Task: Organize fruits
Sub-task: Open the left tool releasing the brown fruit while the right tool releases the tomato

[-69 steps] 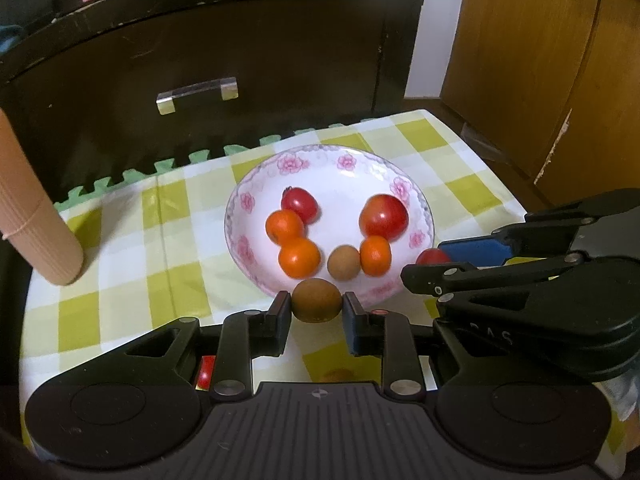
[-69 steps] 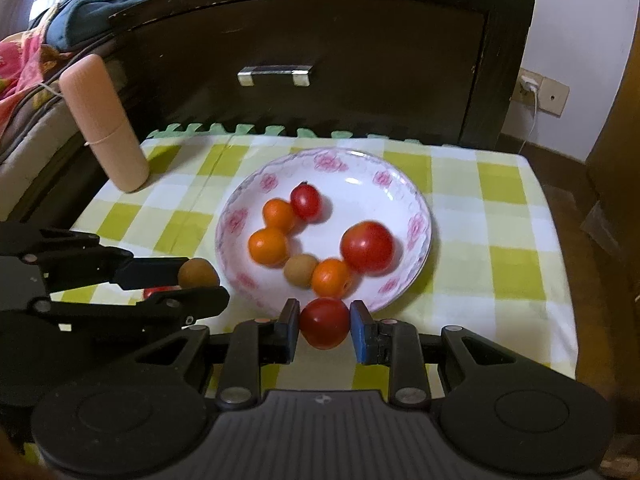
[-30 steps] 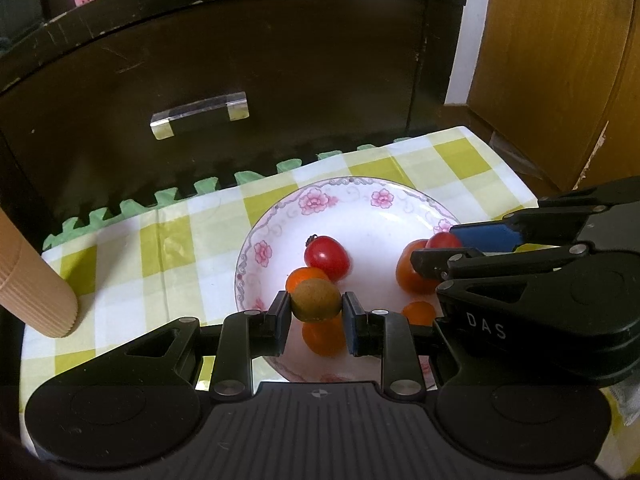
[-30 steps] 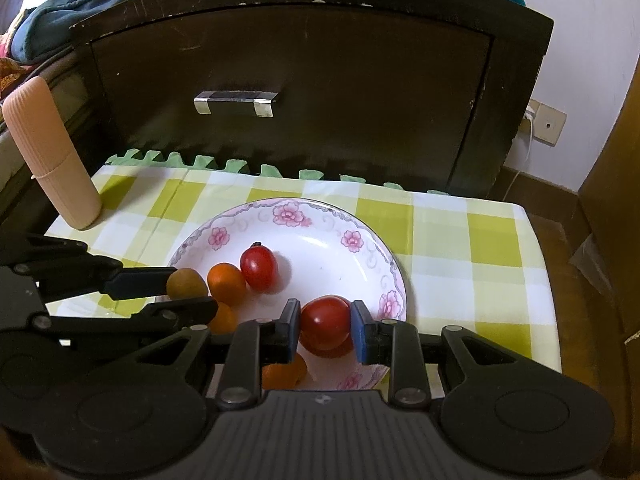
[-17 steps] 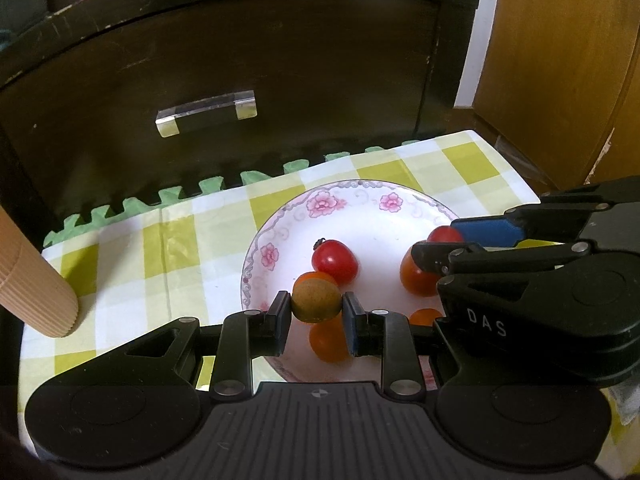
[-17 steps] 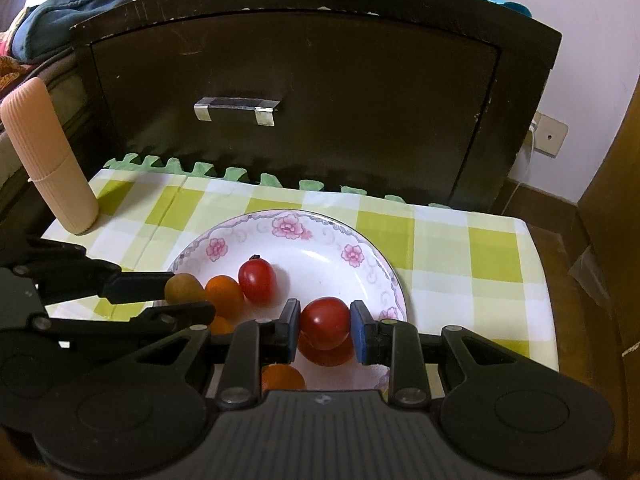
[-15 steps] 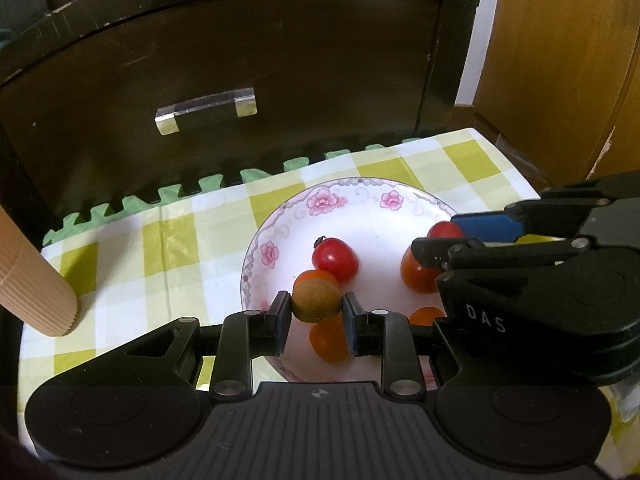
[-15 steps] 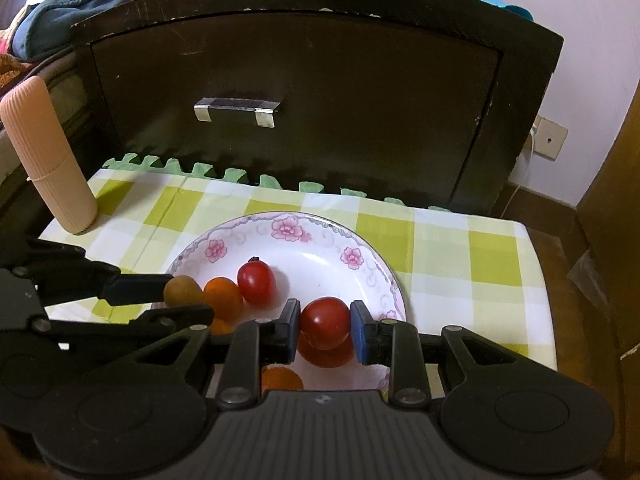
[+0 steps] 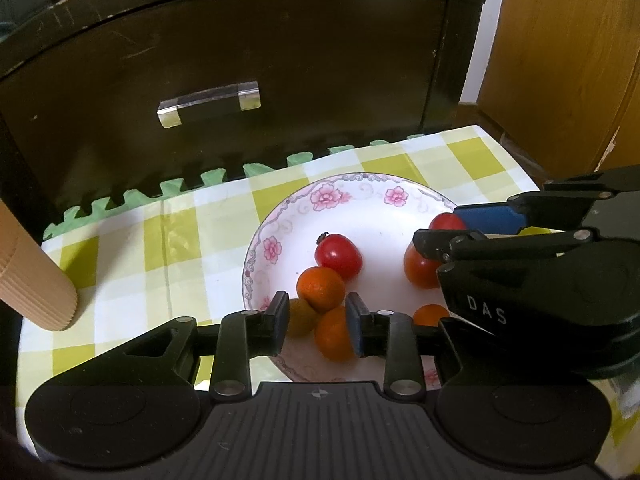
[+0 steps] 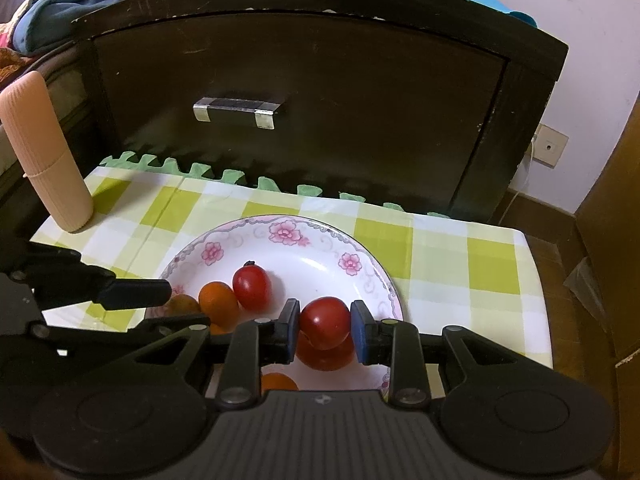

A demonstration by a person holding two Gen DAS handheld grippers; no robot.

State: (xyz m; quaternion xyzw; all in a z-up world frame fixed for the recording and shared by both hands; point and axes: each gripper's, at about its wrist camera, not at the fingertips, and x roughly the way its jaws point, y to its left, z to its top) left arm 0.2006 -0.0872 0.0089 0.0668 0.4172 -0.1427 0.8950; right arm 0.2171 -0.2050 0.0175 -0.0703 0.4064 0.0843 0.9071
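The left hand-held gripper [image 9: 317,322] hangs over the near rim of a flowered plate [image 9: 352,188], its jaws apart and holding nothing. Below the gap lie a brown kiwi [image 9: 301,317], partly hidden by the left finger, and two oranges [image 9: 321,289], all resting in the plate. A small red tomato [image 9: 338,256] with a dark stem lies just behind the oranges, touching the nearer one.

The right hand-held gripper [image 10: 324,330] is clamped on a red tomato [image 10: 324,323], held above the plate's right part. Directly under it sits a larger tomato [image 10: 323,357] in the plate, and another orange [image 10: 279,382] shows near the front edge.

The plate stands on a tabletop covered with a green-and-white checked cloth [image 10: 440,256]. At the far left corner of the cloth a ribbed beige cylinder [image 10: 44,152] stands tilted. Behind the tabletop is a dark wooden drawer front [image 10: 320,92] with a metal handle [image 10: 236,112].
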